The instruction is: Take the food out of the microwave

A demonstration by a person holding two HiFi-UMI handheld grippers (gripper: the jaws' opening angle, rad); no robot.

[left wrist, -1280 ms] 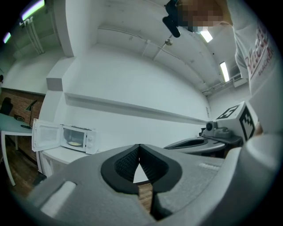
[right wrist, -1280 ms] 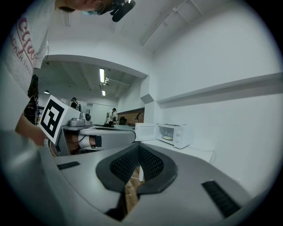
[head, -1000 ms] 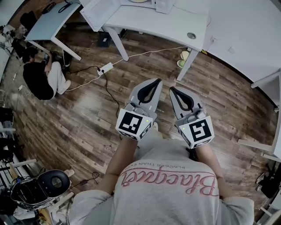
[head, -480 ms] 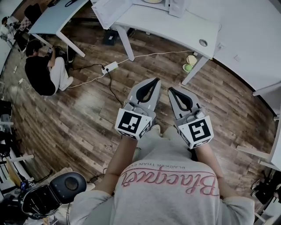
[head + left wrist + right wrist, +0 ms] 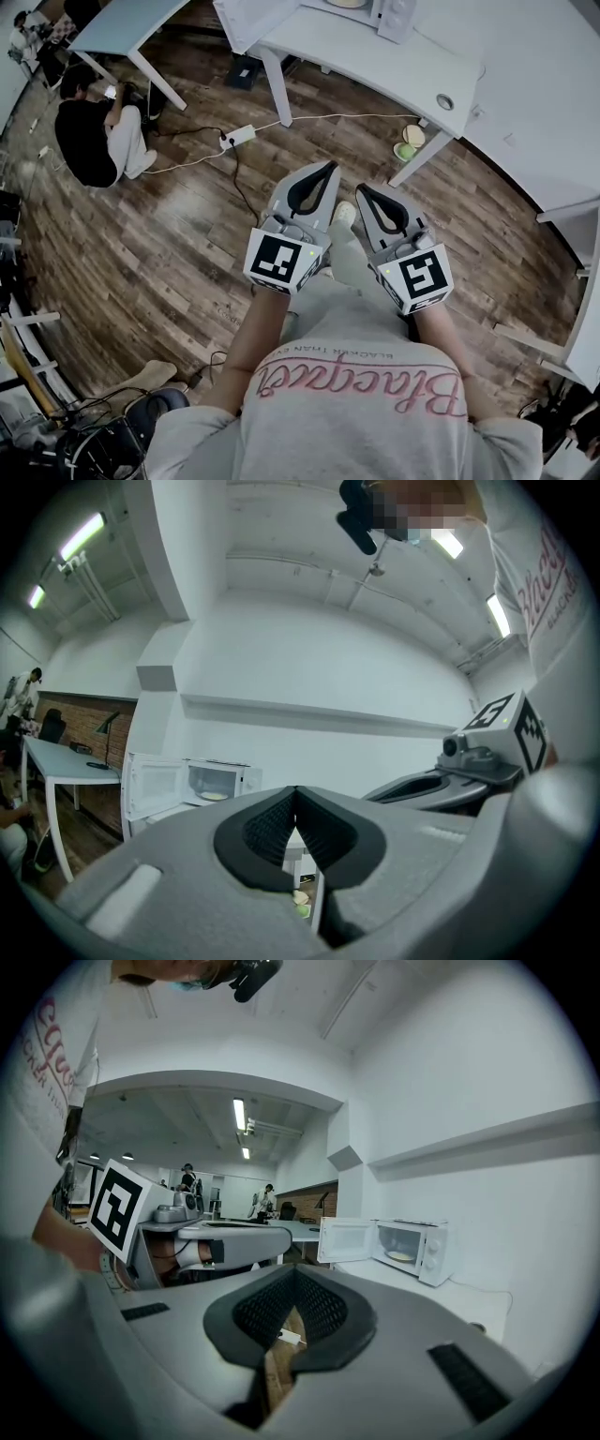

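The white microwave (image 5: 375, 11) stands on a white table (image 5: 394, 66) at the top of the head view, its door (image 5: 246, 21) swung open to the left. A plate of pale food (image 5: 214, 797) lies inside it, and this food (image 5: 400, 1256) also shows in the right gripper view. My left gripper (image 5: 330, 167) and right gripper (image 5: 361, 190) are held side by side above the wooden floor, well short of the table. Both are shut and hold nothing. In each gripper view the ribbed pads meet at the tips, left gripper (image 5: 296, 791) and right gripper (image 5: 294, 1269).
A person in dark clothes (image 5: 94, 141) sits on the floor at the left beside a grey desk (image 5: 131, 28). A power strip (image 5: 236, 137) and its cable lie on the floor before the table. Two small bowls (image 5: 410, 145) sit by a table leg. A chair (image 5: 112, 441) stands at lower left.
The table and microwave have slid lower and nearer in the head view as the person walks towards them. Both grippers stay shut and side by side.
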